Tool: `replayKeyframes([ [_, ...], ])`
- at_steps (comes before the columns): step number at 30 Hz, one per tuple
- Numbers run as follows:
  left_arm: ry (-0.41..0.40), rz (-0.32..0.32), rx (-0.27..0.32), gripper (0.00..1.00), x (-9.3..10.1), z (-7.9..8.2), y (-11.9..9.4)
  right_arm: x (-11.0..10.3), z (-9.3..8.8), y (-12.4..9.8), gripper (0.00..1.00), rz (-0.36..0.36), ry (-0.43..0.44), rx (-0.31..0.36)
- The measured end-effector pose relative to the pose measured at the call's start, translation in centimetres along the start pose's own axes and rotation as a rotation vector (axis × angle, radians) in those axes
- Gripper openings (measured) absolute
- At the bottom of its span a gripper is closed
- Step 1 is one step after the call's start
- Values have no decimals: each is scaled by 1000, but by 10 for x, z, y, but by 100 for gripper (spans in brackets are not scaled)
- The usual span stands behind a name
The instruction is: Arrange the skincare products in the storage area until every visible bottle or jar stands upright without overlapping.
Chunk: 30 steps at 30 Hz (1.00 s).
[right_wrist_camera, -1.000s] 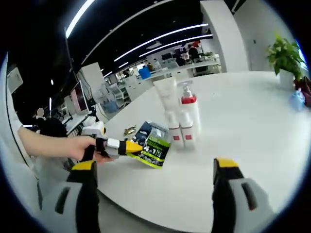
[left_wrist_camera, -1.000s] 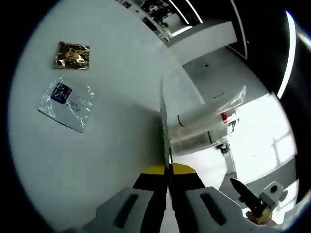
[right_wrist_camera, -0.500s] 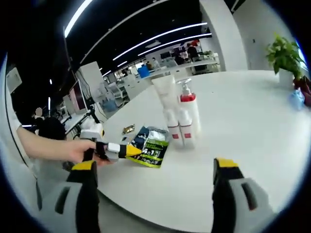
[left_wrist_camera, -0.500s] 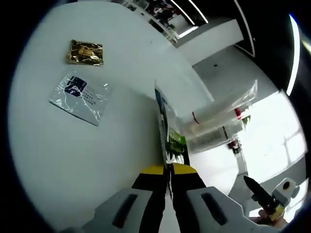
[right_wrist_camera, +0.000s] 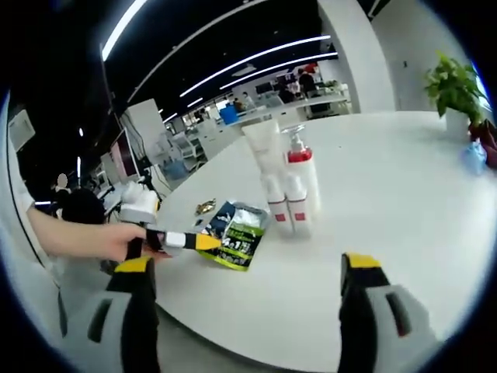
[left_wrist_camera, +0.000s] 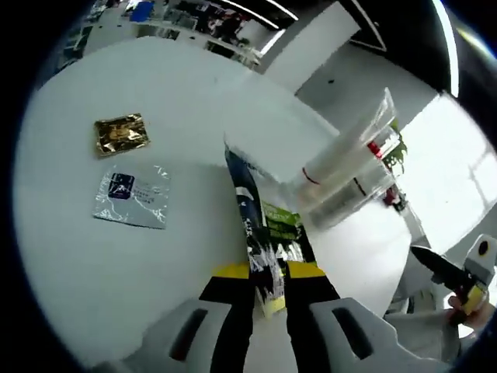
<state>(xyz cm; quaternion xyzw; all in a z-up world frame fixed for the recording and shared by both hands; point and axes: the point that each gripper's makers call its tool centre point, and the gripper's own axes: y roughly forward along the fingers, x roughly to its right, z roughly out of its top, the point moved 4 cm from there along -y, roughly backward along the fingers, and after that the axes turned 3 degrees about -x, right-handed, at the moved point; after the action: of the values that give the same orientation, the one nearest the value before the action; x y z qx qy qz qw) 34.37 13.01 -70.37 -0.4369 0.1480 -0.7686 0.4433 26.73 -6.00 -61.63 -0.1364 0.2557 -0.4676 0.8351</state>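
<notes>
Sachet sits pinched at its near end between my left gripper's closed jaws, hanging over the white table just near of the standing bottles; I'd lay it flat left of them before letting go, so nothing overlaps. My right gripper is wide open and empty, with bare tabletop to the right and the near edge close below, so I'd work inward.

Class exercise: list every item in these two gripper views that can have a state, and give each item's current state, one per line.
left gripper: shut on the green sachet
green sachet: pinched at one edge, resting on the table
right gripper: open, holding nothing
pump bottle: upright, pump on
white tube: upright behind the small bottles
two small bottles: upright, side by side
silver sachet: lying flat
gold sachet: lying flat
</notes>
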Motion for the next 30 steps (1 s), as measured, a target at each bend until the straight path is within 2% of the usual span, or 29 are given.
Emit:
replayKeyframes([
  [5,106,22,-17,21,-1,0,-5,0,0,0,100,0,3,1],
  [11,325,111,-40,29,-8,5,-12,0,0,0,100,0,5,2],
  [15,494,183,-31,32,-10,17,-15,0,0,0,100,-1,7,3],
  [19,602,134,-48,43,3,20,-7,1,0,0,100,-3,10,6],
  [21,663,130,-68,44,6,20,-1,1,0,-1,100,-4,10,6],
  [25,677,116,-129,46,2,11,11,2,1,-1,100,-6,10,7],
  [30,672,105,-161,48,-3,6,20,3,1,-1,100,-14,18,10],
])
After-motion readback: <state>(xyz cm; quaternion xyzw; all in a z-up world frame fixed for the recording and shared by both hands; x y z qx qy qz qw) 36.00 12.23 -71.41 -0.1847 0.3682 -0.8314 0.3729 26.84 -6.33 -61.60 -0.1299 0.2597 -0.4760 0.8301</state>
